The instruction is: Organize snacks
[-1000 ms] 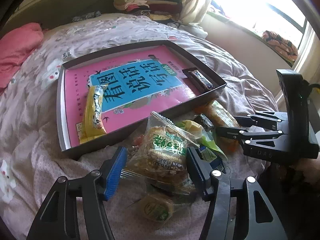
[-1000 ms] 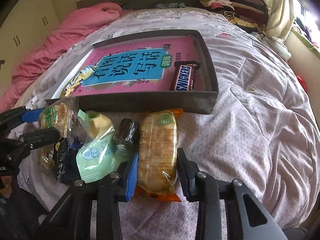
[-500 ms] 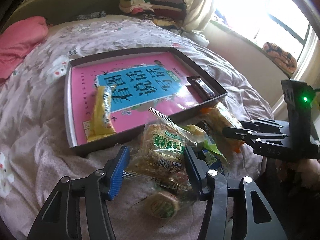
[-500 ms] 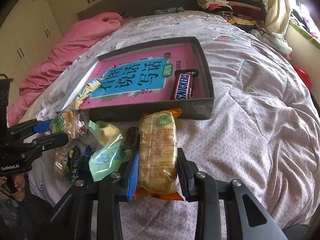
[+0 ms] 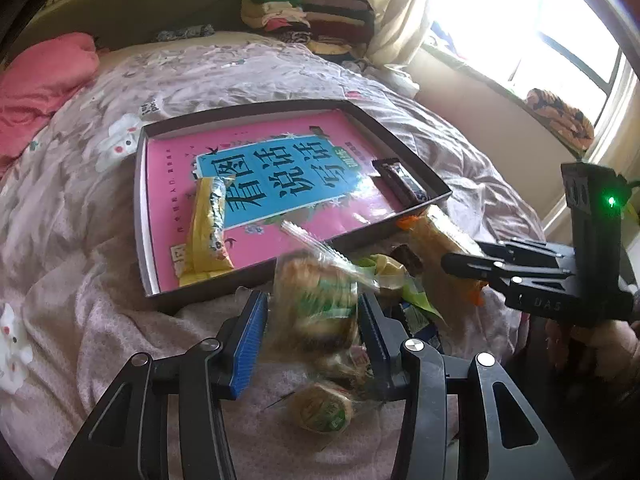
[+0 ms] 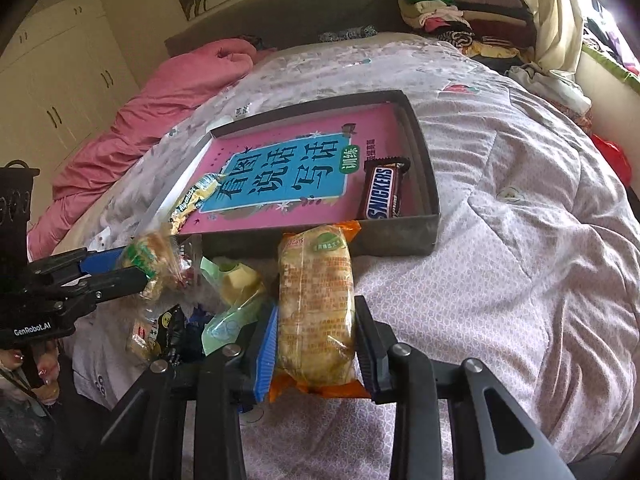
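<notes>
A dark shallow tray [image 5: 141,216] [image 6: 434,204] with a pink book in its bottom lies on the bed. A yellow snack pack [image 5: 208,224] [image 6: 192,200] and a Snickers bar [image 6: 382,194] [image 5: 400,182] lie in it. My left gripper [image 5: 312,312] [image 6: 132,270] is shut on a clear cracker bag [image 5: 316,300] [image 6: 154,258] and holds it raised before the tray's near edge. My right gripper [image 6: 316,332] [image 5: 452,258] is shut on an orange-ended bread pack [image 6: 316,304] [image 5: 436,240], lifted off the bed beside the tray's near wall.
Loose snacks lie on the bed before the tray: a green pouch [image 6: 232,300], a round cookie pack [image 5: 320,406], dark small packs [image 6: 176,332]. A pink duvet [image 6: 160,100] lies at the far left, folded clothes [image 6: 452,12] at the back, a window [image 5: 560,40] at the right.
Both grippers have risen with their packs. The cracker bag has come up off the pile toward the tray's edge and is motion-blurred. The bread pack has lifted off the bed.
</notes>
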{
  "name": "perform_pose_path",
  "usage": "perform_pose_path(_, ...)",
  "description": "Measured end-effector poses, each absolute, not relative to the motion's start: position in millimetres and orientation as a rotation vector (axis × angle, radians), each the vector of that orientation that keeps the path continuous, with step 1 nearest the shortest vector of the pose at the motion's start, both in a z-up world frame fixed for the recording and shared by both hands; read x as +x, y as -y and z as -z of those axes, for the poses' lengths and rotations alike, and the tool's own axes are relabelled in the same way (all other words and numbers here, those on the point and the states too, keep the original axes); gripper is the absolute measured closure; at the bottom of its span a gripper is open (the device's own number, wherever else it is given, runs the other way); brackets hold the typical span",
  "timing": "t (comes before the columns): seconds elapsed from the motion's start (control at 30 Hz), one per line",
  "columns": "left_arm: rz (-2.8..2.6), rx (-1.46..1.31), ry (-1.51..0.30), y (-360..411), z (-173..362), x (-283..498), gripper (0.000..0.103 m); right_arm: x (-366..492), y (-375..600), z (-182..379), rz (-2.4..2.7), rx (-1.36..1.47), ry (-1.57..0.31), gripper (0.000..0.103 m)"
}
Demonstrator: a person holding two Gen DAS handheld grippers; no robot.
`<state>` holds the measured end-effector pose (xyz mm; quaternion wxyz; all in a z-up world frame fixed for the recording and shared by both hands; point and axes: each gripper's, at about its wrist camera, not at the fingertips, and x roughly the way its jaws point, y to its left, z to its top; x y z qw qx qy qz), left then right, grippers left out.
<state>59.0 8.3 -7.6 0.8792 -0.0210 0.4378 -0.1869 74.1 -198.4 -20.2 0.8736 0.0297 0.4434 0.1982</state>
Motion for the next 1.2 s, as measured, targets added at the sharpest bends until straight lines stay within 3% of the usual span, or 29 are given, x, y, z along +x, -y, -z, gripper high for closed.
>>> perform_pose_path(0.37,0.358,-0.006,-0.950,2,18,61,0.052,75,199,21,-0.414,0.071,-0.914,0.068)
perform_pose_path(0.53,0.356,-0.044,-0.958,-4,19,61,0.056,72,198,16,-0.443,0.074,-0.892,0.068)
perform_pose_path(1.2,0.321,-0.113,-0.880,-20,-11,60,0.057,68,193,-17,-0.498,0.082,-0.710,0.068)
